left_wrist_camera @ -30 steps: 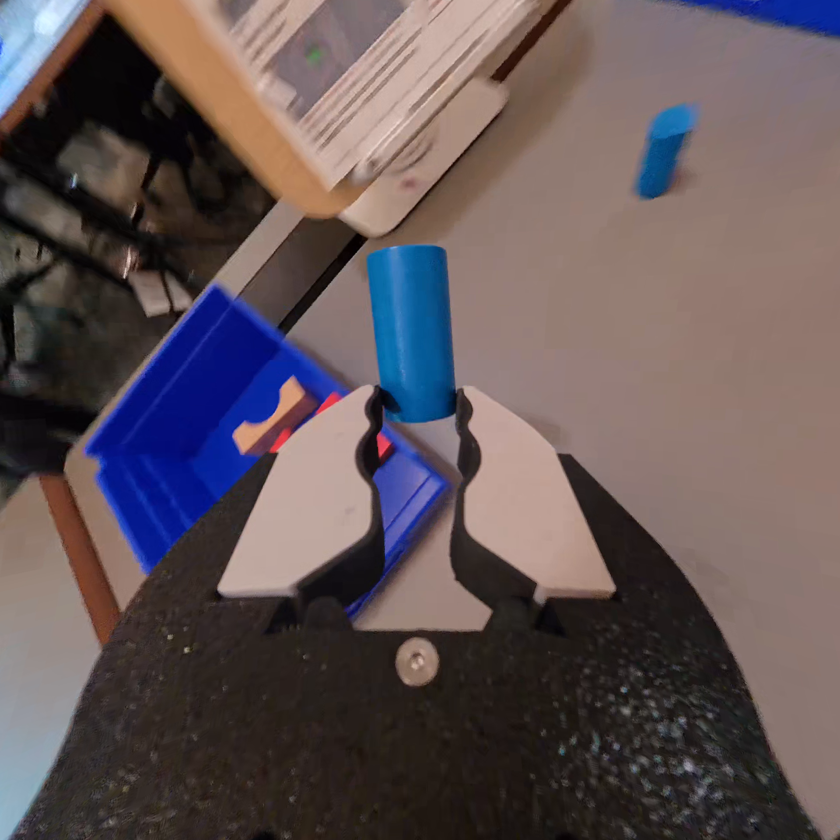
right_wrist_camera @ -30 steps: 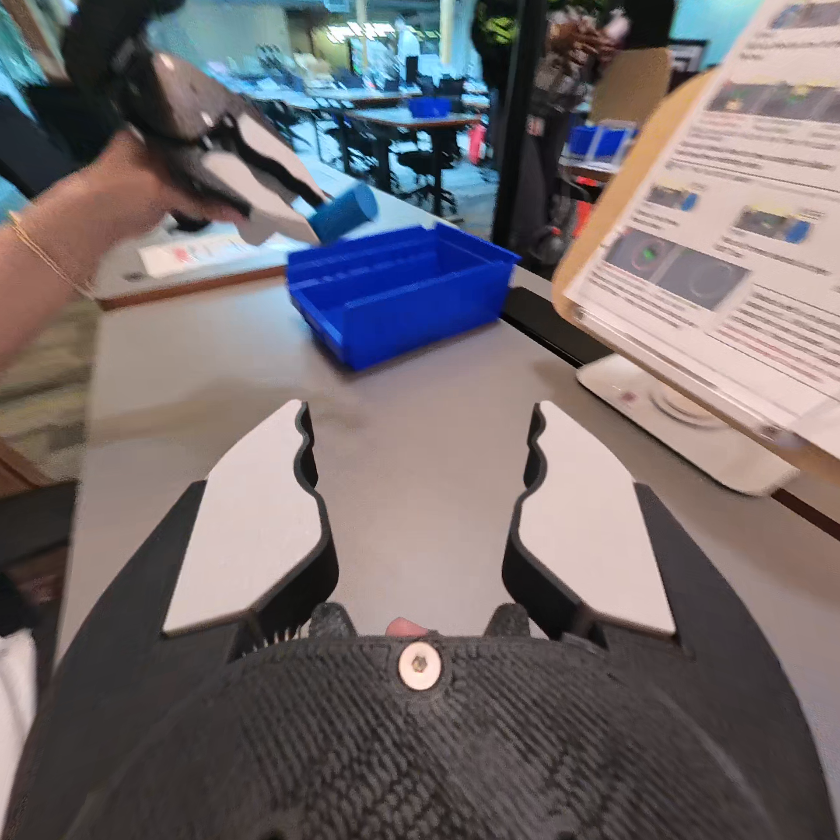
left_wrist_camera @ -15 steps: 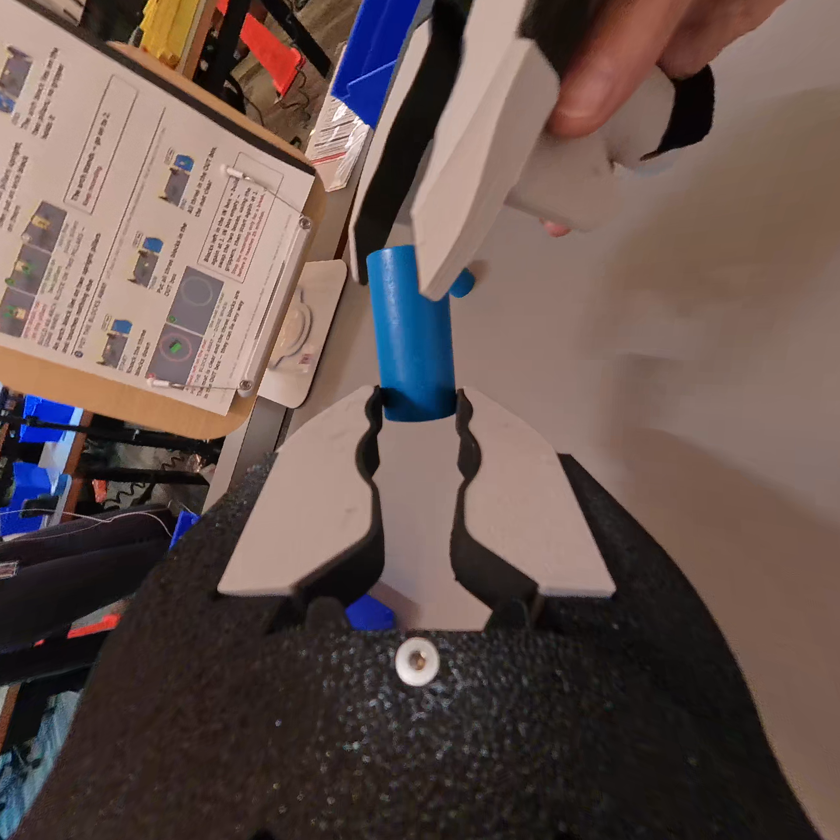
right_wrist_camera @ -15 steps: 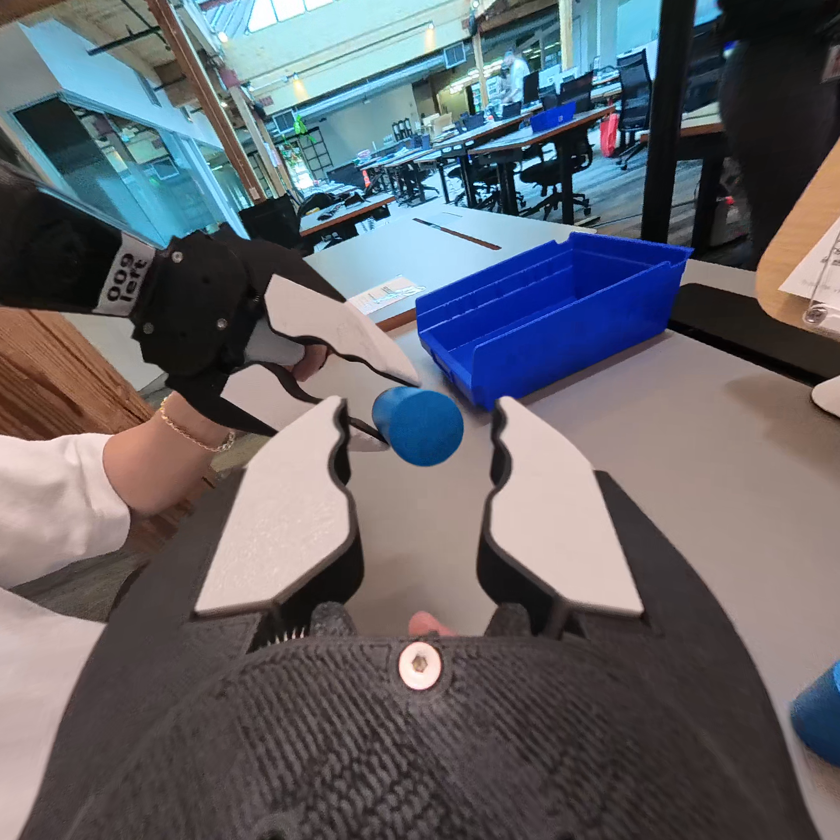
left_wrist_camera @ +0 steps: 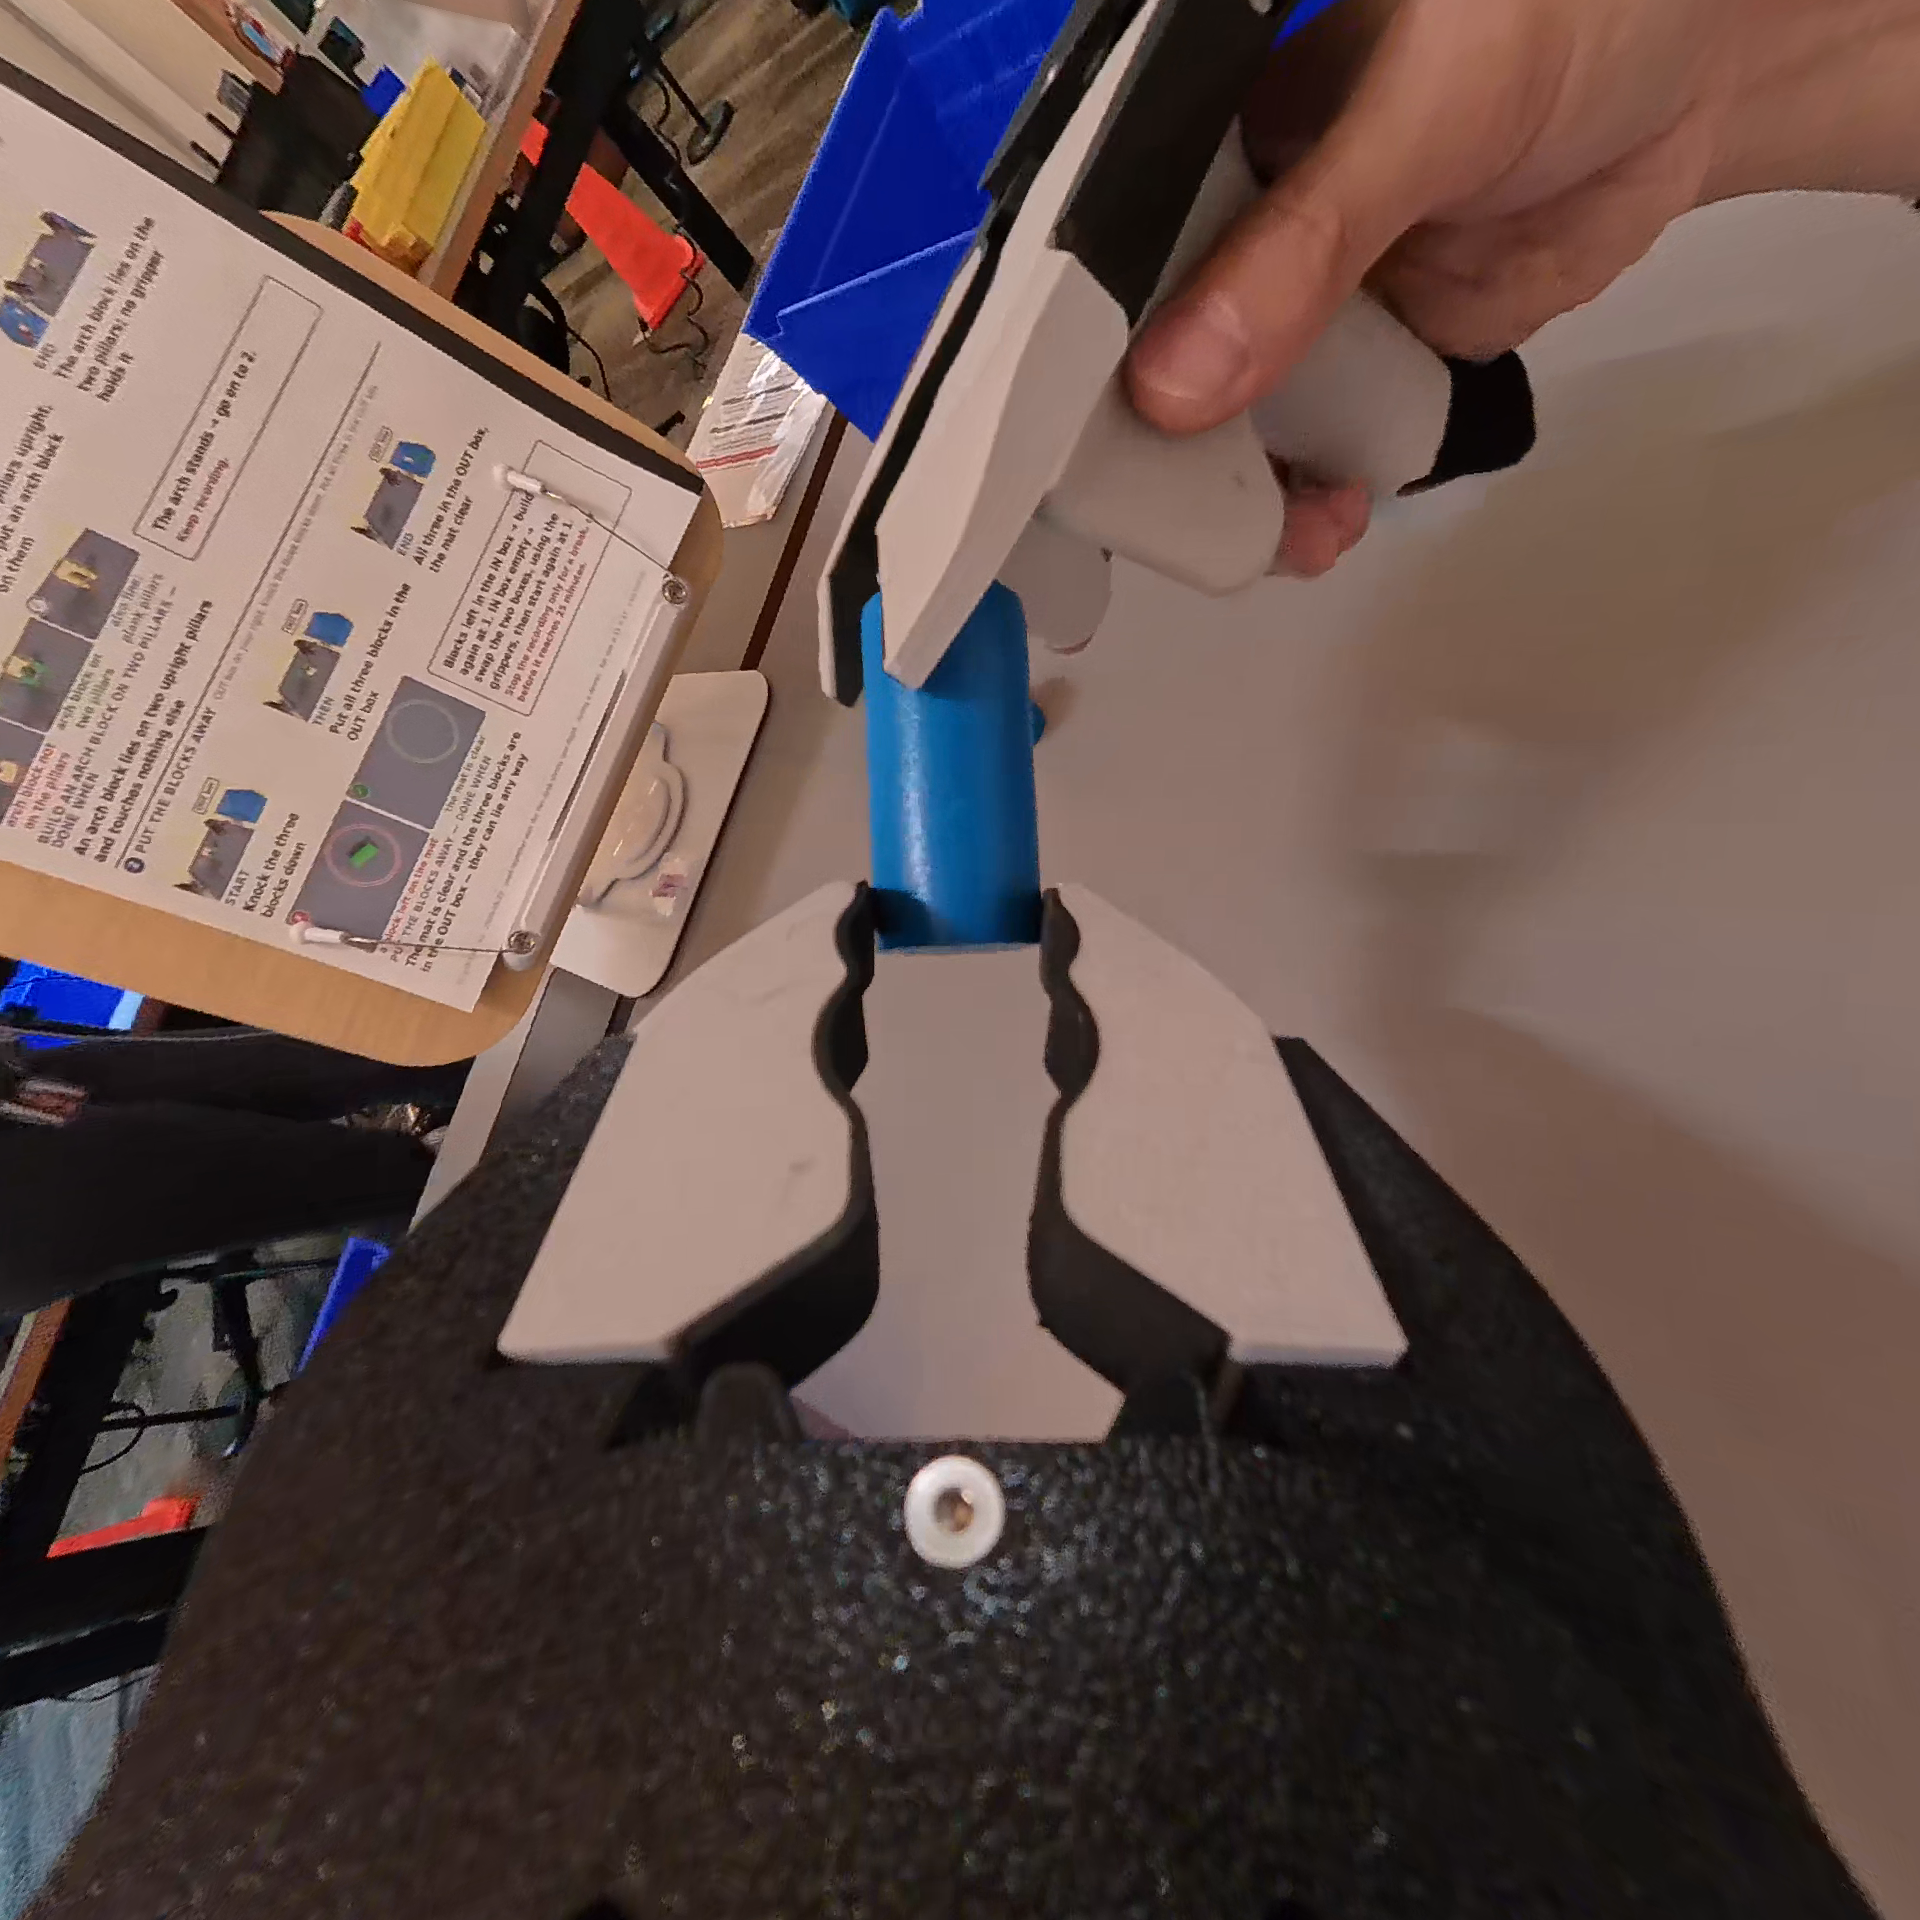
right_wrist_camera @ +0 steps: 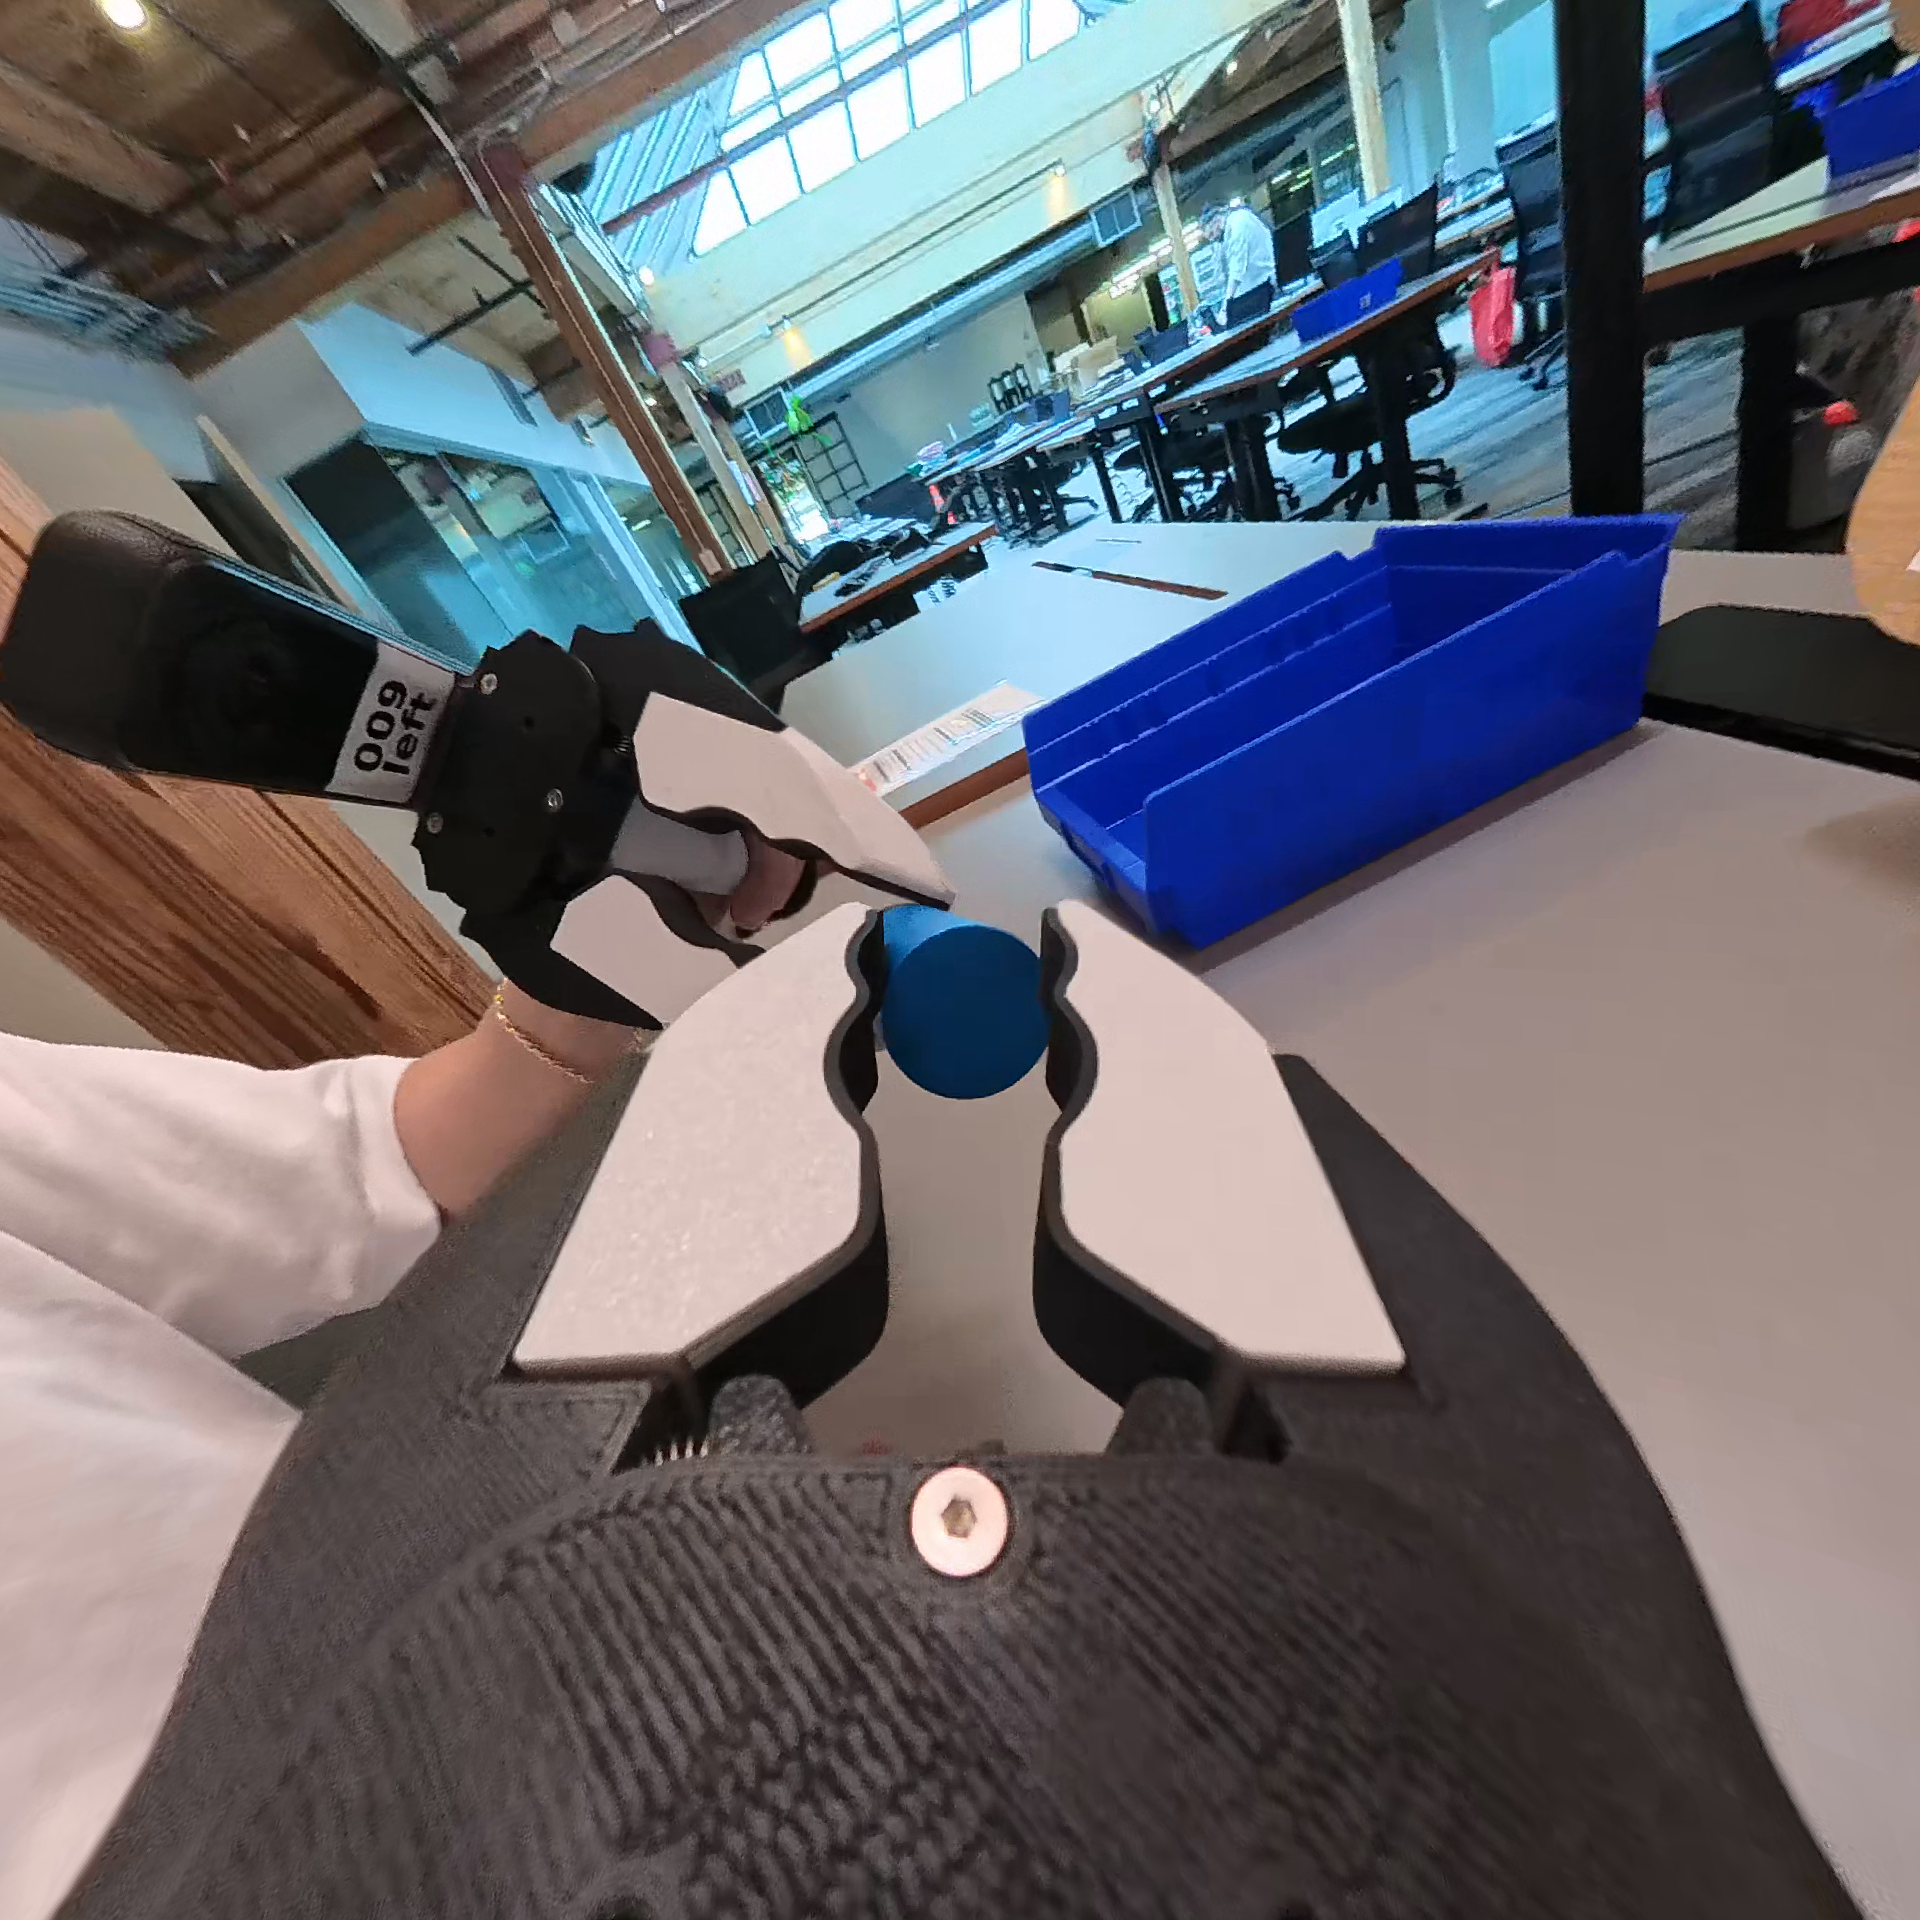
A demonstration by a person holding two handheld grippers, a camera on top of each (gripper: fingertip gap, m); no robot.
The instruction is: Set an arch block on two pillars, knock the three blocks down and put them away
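Note:
A blue cylinder [left_wrist_camera: 951,790] is held above the grey table, bridging my two grippers. My left gripper [left_wrist_camera: 956,914] is shut on its near end. My right gripper [left_wrist_camera: 883,644], held by a hand, comes in from the upper right, and its fingers cover the cylinder's far end. In the right wrist view my right gripper [right_wrist_camera: 958,935] has both fingers against the sides of the cylinder's round end [right_wrist_camera: 961,1023]. The left gripper's upper finger [right_wrist_camera: 790,790] reaches in from the left, and its hold on the cylinder is hidden behind my right finger.
A blue bin [right_wrist_camera: 1351,748] stands on the grey table [right_wrist_camera: 1558,1091] beyond the grippers and also shows in the left wrist view [left_wrist_camera: 862,281]. A wooden board with a printed sheet [left_wrist_camera: 312,675] stands on a white base [left_wrist_camera: 665,831] at the table's edge. A small blue piece [left_wrist_camera: 1036,717] peeks out behind the cylinder. Left and right tips are no more than a few centimetres apart.
My left gripper swung the cylinder away from the bin toward my right gripper. My right gripper was wide open, moved around the cylinder's free end, and closed onto it.

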